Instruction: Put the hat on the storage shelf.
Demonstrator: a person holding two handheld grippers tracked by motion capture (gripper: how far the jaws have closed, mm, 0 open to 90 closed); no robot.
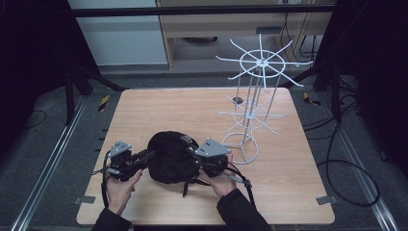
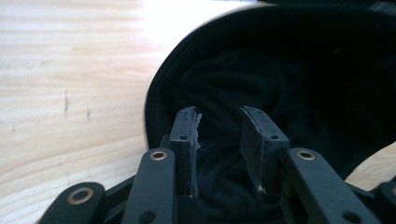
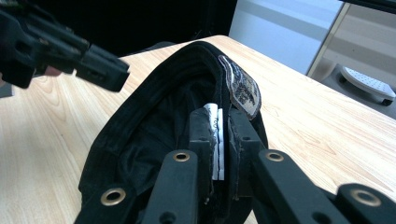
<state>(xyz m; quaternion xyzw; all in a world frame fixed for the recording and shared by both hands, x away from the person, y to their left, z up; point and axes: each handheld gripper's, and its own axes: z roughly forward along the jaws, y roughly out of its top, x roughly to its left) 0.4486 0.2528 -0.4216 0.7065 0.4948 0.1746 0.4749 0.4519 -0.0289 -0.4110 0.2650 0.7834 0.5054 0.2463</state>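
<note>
**Black Cap Held at Table's Near Edge**

The black cap is lying on the wooden table, near the white wire rack. The right gripper is pinching the cap's rim and white tag. The left gripper is standing spread, jaws apart over the cap's lining.

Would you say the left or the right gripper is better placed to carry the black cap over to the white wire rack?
Probably the right gripper: it is shut on the black cap and sits nearer the white wire rack. The left gripper is open, gripping nothing.
</note>
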